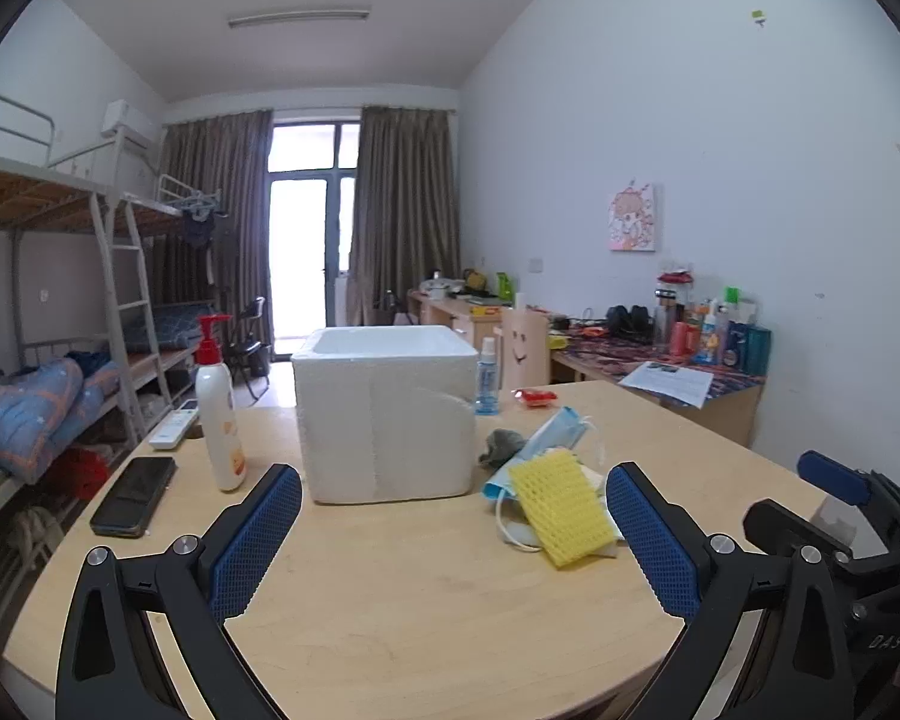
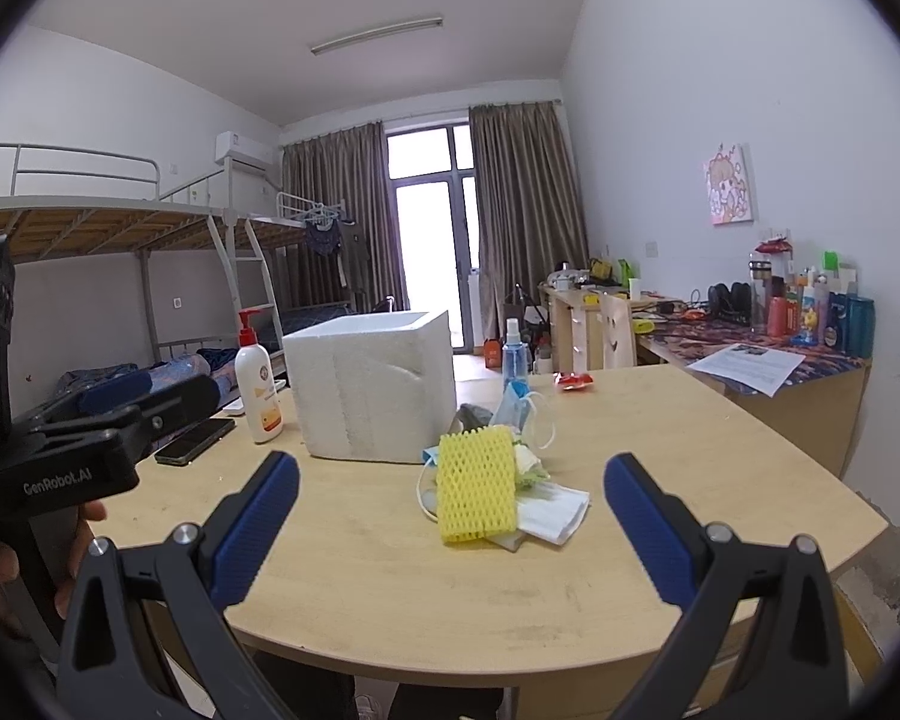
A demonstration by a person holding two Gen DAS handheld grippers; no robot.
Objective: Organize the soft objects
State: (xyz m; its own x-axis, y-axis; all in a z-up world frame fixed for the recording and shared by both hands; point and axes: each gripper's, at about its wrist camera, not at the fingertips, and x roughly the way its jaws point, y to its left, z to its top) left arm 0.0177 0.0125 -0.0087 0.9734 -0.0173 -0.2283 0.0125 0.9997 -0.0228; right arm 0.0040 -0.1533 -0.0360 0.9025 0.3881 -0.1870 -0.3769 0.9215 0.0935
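A pile of soft things lies on the wooden table (image 1: 390,588): a yellow foam net (image 1: 561,507) (image 2: 477,483) on top, a blue face mask (image 1: 549,441) (image 2: 519,405), a grey cloth (image 1: 501,444) (image 2: 471,415) and a white mask (image 2: 555,510). A white foam box (image 1: 384,414) (image 2: 372,387), open on top, stands behind and left of the pile. My left gripper (image 1: 453,531) is open and empty, near the pile's left. My right gripper (image 2: 450,525) is open and empty, just short of the yellow net.
A lotion pump bottle (image 1: 219,414) (image 2: 258,384), a black phone (image 1: 135,495) (image 2: 195,441) and a remote (image 1: 174,423) lie left of the box. A blue spray bottle (image 1: 487,378) (image 2: 514,354) and a red wrapper (image 1: 534,397) (image 2: 575,381) sit behind. Cluttered desks stand at the right wall.
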